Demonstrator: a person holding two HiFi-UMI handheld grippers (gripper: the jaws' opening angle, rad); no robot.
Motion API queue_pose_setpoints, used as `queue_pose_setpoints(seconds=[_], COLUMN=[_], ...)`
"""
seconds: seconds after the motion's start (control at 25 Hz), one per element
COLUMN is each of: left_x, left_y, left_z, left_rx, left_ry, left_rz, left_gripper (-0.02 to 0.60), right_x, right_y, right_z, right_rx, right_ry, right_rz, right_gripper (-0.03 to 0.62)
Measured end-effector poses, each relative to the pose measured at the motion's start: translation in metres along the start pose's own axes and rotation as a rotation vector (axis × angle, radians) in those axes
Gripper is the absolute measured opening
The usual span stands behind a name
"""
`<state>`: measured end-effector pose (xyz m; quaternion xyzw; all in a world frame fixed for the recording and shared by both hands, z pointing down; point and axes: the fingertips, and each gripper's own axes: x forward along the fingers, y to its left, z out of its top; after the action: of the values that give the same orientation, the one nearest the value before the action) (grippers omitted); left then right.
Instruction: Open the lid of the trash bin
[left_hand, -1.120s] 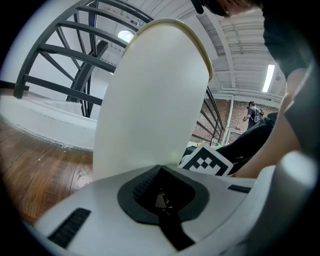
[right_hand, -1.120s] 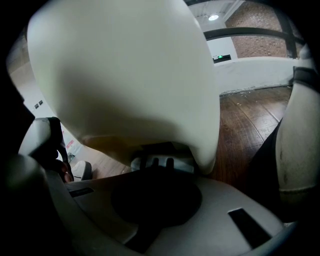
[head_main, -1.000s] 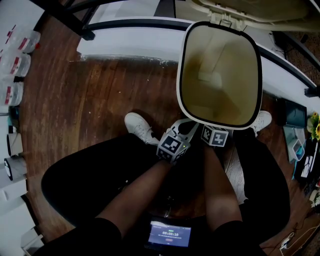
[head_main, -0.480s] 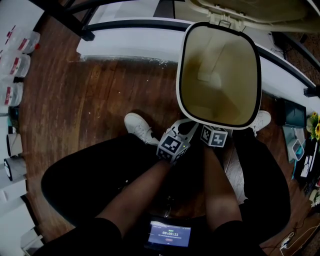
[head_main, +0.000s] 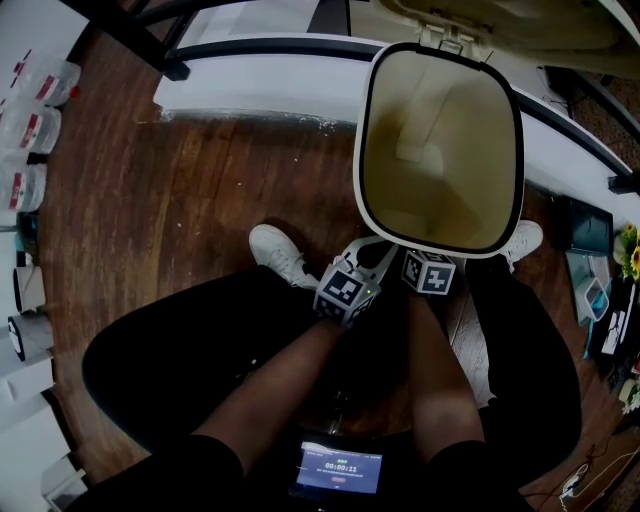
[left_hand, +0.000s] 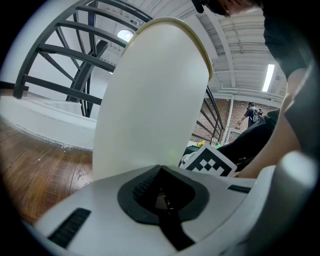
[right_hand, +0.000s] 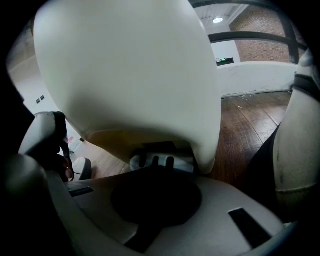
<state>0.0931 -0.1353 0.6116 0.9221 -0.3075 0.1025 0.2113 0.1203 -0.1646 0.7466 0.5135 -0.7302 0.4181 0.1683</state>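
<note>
The white trash bin (head_main: 362, 150) stands on the wood floor with its lid (head_main: 500, 20) swung up and back, so the empty beige inside shows. Both grippers are low at the bin's front foot. My left gripper (left_hand: 160, 172) is shut with nothing in it, its marker cube (head_main: 345, 290) just left of the bin's wall (left_hand: 150, 100). My right gripper (right_hand: 157, 175) is also shut, its tips at the grey foot pedal (right_hand: 160, 161) under the bin's front (right_hand: 130, 70). In the head view the bin's rim hides both sets of tips.
The person's white shoes (head_main: 278, 255) (head_main: 525, 238) flank the bin. A white ledge (head_main: 260, 85) with black railing runs behind it. Bottles (head_main: 30, 130) line the left edge, clutter (head_main: 600, 290) the right. A small screen (head_main: 340, 468) sits at the person's waist.
</note>
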Motion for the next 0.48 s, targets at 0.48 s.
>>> queue_pose_setpoints(seconds=[0.48], left_x=[0.0010], left_y=[-0.0004], left_z=[-0.0007], left_rx=[0.004], left_ry=[0.002], left_rz=[0.000], left_gripper=[0.038], right_x=[-0.0003], right_y=[-0.0005], right_z=[0.0008], right_rx=[-0.026], right_ry=[-0.001], right_rz=[0.002], right_gripper=[0.015])
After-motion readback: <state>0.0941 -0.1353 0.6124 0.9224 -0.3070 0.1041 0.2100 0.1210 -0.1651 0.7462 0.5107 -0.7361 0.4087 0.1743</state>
